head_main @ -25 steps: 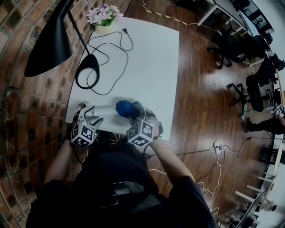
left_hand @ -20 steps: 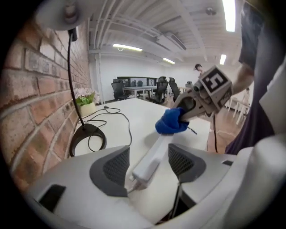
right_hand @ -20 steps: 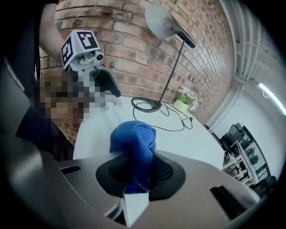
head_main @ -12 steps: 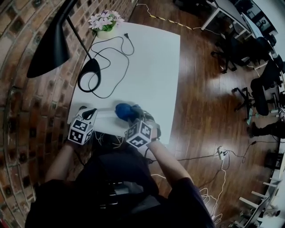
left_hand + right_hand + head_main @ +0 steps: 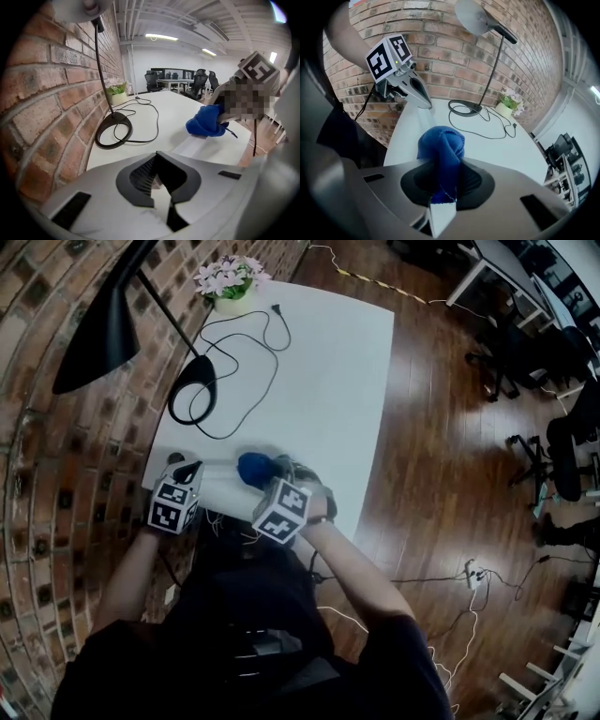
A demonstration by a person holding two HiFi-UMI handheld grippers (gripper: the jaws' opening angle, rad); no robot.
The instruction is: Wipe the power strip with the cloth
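Seen from the head view, the brick wall (image 5: pixel 56 474) fills the 9 o'clock side and the dark wooden floor (image 5: pixel 450 427) the 3 o'clock side. The white worktop (image 5: pixel 319 381) lies between them.

A black lamp (image 5: pixel 98 329) leans in from 10 o'clock, and its ring-shaped base sits near the worktop's 9 o'clock edge. A thin black cable (image 5: pixel 253 343) loops from the base toward 12 o'clock. Beyond it, a small pot of pale flowers (image 5: pixel 230 282) stands at the 11 o'clock corner.

The power strip (image 5: pixel 206 146) is a long, flat, plain white bar that is hard to pick out against the white surface. It lies along the near edge of the worktop, at about 7 o'clock, and runs from one gripper to the other.

The left hand-held gripper (image 5: pixel 157 161) points down at the 9 o'clock end of the strip. Its jaws are pressed together, and nothing can be seen between them. Whether its tip touches the strip cannot be told.

The right hand-held gripper (image 5: pixel 443 171) is clamped on the cloth (image 5: pixel 442 145), a deep blue fabric bunched into a rounded, twisted wad that bulges past the jaws. The wad sits over the 3 o'clock end of the strip.
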